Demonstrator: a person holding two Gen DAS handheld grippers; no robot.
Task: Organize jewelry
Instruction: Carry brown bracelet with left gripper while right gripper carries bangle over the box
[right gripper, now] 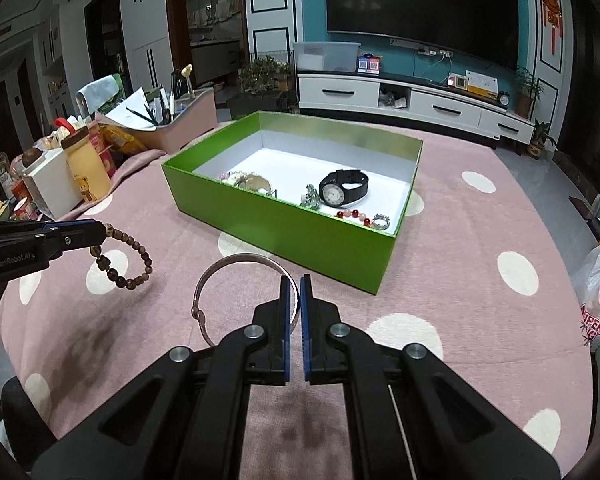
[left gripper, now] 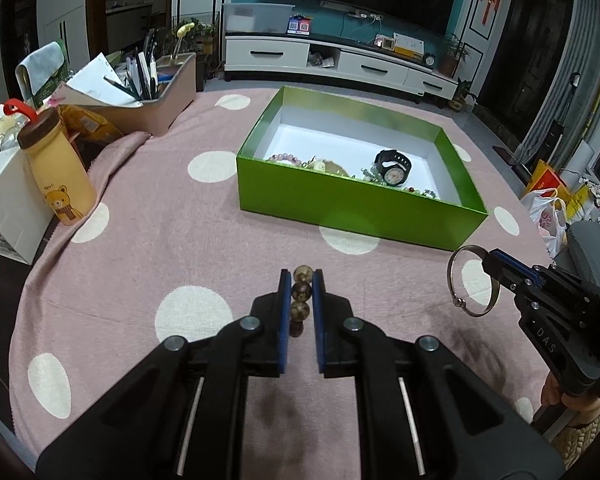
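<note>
Left gripper (left gripper: 302, 280) clenched on a brown beaded bracelet (left gripper: 301, 300), three or four beads caught between the blue pads (left gripper: 285, 300). Right gripper (right gripper: 294, 292) clamped on a silver bangle (right gripper: 236, 292), the thin band pinched between the nearly touching pads.

From the left wrist, only a short column of beads seen edge-on between the fingers; rest of the loop hidden. From the right wrist, whole bracelet (right gripper: 124, 256) revealed, hanging below the left gripper (right gripper: 100, 232) tip above the pink dotted tablecloth (right gripper: 460, 280). From the left wrist, bangle (left gripper: 474, 280) shown as a full ring standing out from the right gripper (left gripper: 490, 262) tip, with a small ball clasp on its lower edge; from the right wrist, its near side covered by the fingers.

Open green box (right gripper: 284, 224), white inside, set on the cloth beyond both grippers. Inside, near the front wall: black wristwatch (right gripper: 342, 190), pale bead bracelet with a wide pale bangle at the left, small green piece beside the watch, red and pink beads (right gripper: 354, 214), small silver ring at the right corner. From the left wrist, front wall hiding most of these, watch (left gripper: 394, 168) clearest.

Bracelet and bangle both held outside the box, on its near side, well apart.

Yellow bear bottle (left gripper: 58, 172) and pink organizer of pens (left gripper: 160, 100) at the left table edge.
</note>
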